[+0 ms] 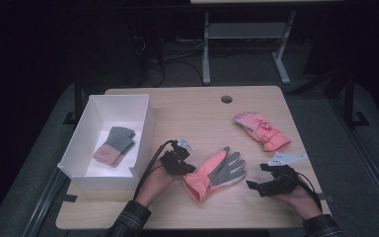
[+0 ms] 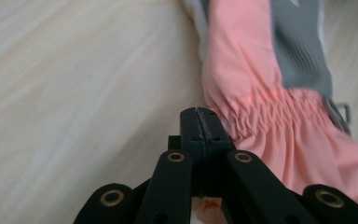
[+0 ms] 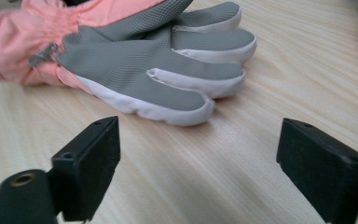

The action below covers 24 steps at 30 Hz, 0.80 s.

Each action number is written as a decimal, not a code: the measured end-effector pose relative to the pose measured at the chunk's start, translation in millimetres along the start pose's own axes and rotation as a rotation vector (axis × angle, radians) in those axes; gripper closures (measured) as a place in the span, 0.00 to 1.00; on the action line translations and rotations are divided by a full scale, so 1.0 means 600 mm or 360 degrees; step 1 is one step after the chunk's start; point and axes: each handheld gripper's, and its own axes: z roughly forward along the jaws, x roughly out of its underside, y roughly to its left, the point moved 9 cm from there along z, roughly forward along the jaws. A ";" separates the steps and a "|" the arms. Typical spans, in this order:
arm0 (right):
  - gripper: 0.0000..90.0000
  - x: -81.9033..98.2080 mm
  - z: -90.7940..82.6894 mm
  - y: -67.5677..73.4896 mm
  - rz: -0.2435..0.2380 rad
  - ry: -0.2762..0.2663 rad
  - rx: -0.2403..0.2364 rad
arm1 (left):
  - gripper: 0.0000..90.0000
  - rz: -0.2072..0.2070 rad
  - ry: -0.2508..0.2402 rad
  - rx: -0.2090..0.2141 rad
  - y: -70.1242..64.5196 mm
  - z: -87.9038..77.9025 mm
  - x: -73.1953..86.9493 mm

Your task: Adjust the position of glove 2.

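1. Pink-and-grey ski glove (image 1: 214, 174), palm up on the surface (image 1: 187, 111), right of the white box (image 1: 145, 116).
2. Left gripper (image 1: 190, 169): jaws closed together at the glove's cuff edge.
3. Right gripper (image 1: 250, 185): jaws wide, empty, near the glove's fingertips.

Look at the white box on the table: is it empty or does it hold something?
Not empty. The white box is open-topped, and in the high view a grey glove with a pink cuff lies flat on its floor.

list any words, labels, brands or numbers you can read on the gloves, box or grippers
None can be read.
Far pink glove: a small dark mark on its back, too small and blurred to read.
Near pink and grey glove, white box, grey glove in it: no text visible.
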 end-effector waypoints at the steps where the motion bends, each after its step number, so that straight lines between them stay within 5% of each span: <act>1: 0.29 -0.003 -0.004 0.001 0.0001 -0.0016 -0.0002 | 1.00 -0.0012 -0.0007 0.0006 -0.003 -0.001 0.002; 4: 0.48 -0.005 -0.006 0.003 0.0010 -0.0042 -0.0021 | 1.00 -0.0004 0.0005 0.0024 -0.007 -0.004 0.011; 6: 0.77 -0.006 -0.004 0.009 -0.0007 -0.0052 -0.0036 | 1.00 0.0009 0.0006 0.0043 -0.013 -0.007 0.016; 9: 0.98 -0.007 0.001 0.015 -0.0023 -0.0029 -0.0041 | 1.00 0.0012 0.0005 0.0043 -0.014 -0.008 0.016; 18: 1.00 -0.019 0.060 0.051 -0.0123 0.0098 -0.0087 | 1.00 0.0013 -0.0004 0.0092 -0.021 -0.008 0.016; 24: 1.00 -0.033 0.089 0.046 -0.0154 0.0143 -0.0050 | 1.00 0.0032 -0.0014 0.0145 -0.041 -0.004 0.016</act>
